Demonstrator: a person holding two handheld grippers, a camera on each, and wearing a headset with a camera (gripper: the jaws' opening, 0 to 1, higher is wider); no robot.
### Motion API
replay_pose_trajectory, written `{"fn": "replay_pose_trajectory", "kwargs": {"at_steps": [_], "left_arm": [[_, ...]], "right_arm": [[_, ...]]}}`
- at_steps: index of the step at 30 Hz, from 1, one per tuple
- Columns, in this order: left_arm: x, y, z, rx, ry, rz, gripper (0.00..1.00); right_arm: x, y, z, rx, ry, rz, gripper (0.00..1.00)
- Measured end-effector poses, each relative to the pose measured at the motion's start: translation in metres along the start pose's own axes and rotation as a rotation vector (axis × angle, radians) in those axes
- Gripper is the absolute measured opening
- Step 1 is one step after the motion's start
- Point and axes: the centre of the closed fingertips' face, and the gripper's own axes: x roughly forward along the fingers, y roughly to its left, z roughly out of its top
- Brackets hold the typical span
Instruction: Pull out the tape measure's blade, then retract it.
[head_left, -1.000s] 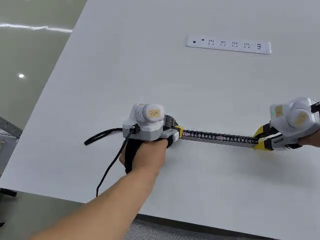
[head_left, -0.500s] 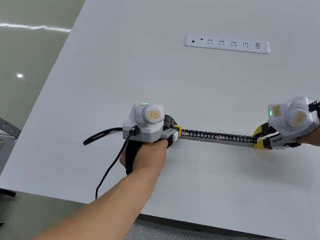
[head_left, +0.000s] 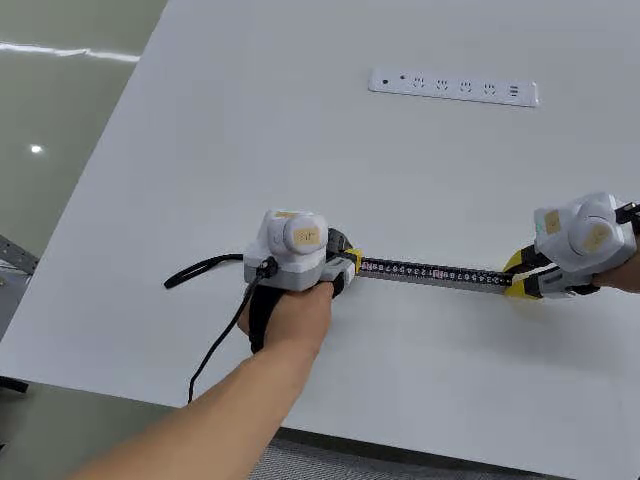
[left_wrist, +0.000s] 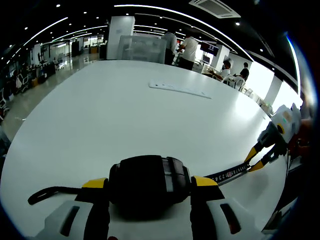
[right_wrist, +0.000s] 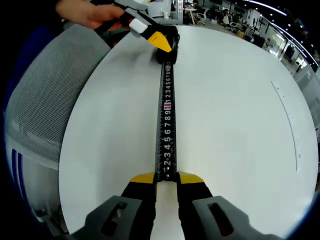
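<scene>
Surface: a wide, plain white counter (head_left: 300, 150) carries a long white power strip (head_left: 453, 88) near its far edge. A glossy grey-green floor (head_left: 60, 100) lies beyond the counter's left edge. Room: an open-plan hall with curved ceiling light strips (left_wrist: 165, 12) and several standing people (left_wrist: 189, 47) past the counter's far end. The black, rounded tape measure case (left_wrist: 149, 179) sits near the counter's front edge, clamped from both sides between the yellow-tipped jaws of the left tool (head_left: 343, 270). A black strap (head_left: 200, 270) trails leftward from the case across the counter. The dark numbered blade (right_wrist: 166, 125) is drawn out and runs straight to the right tool (right_wrist: 166, 179), whose jaws are closed on the blade's free end. Whether the blade touches the counter cannot be told. The two tools stand well apart, with the blade spanning between them.
</scene>
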Motion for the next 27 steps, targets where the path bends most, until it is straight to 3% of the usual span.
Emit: {"fn": "replay_pose_trajectory", "kwargs": {"at_steps": [14,27], "left_arm": [[0.0,0.001,0.001,0.028,-0.019,-0.02,0.59],[-0.002,0.002,0.001,0.009,-0.029,-0.039,0.58]], "right_arm": [[0.002,0.001,0.003,0.009,-0.011,-0.018,0.11],[0.006,0.0,0.015,-0.001,-0.029,-0.029,0.11]]}}
